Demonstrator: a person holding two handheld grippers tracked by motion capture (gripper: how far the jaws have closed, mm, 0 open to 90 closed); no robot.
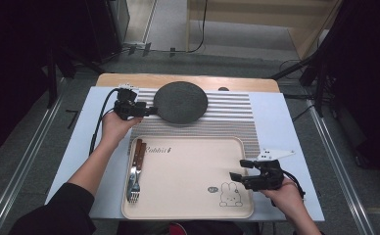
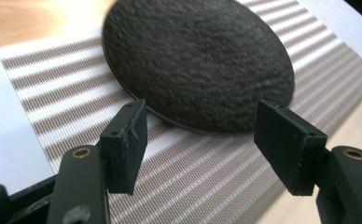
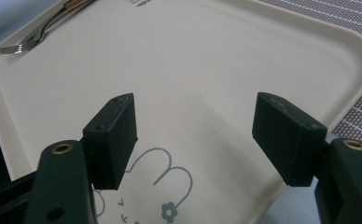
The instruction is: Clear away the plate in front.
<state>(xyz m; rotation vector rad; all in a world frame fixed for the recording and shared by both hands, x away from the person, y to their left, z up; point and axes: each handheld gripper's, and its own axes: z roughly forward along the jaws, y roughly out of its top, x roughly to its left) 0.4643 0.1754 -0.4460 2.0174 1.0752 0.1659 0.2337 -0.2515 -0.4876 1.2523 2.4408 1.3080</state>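
Observation:
A dark round plate lies on a striped placemat at the back of the table. My left gripper stands open at the plate's left edge, jaws spread just short of its rim with nothing between them. A cream tray with a rabbit drawing sits at the front. A fork and a wooden-handled knife lie along its left side; the fork also shows in the right gripper view. My right gripper hovers open over the tray's right part.
The placemat rests on a white table top with a wooden strip at the back. A cable trails from the left gripper. Dark stands and floor rails flank the table.

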